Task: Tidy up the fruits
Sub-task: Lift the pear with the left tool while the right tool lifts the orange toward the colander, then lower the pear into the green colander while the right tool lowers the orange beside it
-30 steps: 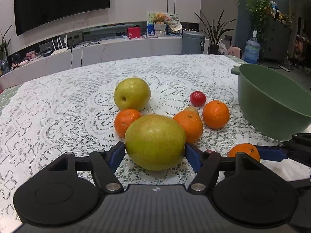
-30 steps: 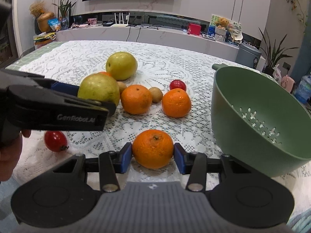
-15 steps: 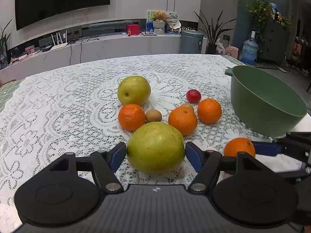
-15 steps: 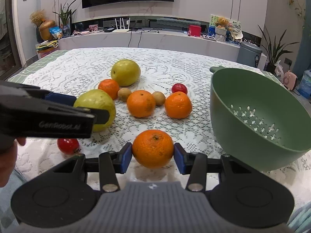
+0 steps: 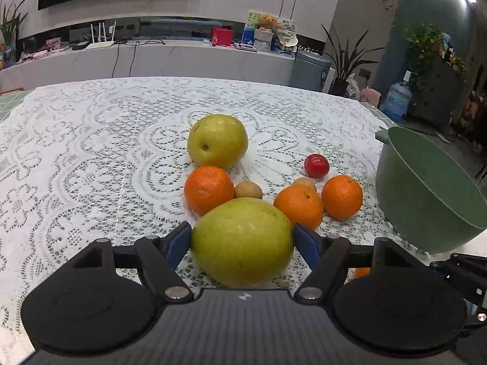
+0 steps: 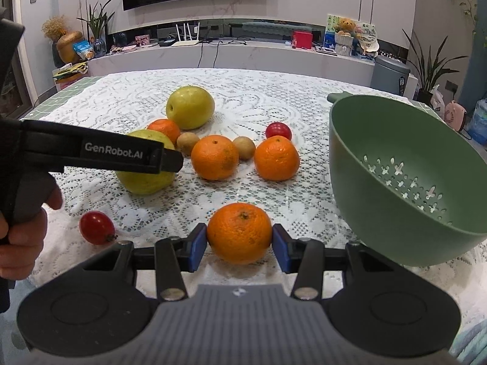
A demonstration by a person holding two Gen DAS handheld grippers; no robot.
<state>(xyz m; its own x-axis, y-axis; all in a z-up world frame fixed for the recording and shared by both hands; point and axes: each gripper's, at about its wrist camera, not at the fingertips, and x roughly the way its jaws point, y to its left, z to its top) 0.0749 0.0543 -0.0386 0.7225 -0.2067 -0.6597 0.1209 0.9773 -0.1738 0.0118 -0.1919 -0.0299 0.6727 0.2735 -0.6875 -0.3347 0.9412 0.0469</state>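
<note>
Evidently, a large yellow-green pear [image 5: 242, 241] is bracketed by the left claw [image 5: 243, 243], whose jaws are opening, seemingly to release it on the lace-covered tabletop [image 5: 91, 152]. A round orange mandarin [image 6: 239, 232] is pinched by the right claw [image 6: 239, 243], presumably for transfer into the nearby green plastic colander [image 6: 395, 140].

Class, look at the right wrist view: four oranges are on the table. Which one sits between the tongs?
The orange nearest the camera, alone in front of the green colander, sits between the right tongs. The other three lie farther back among the other fruit.
</note>
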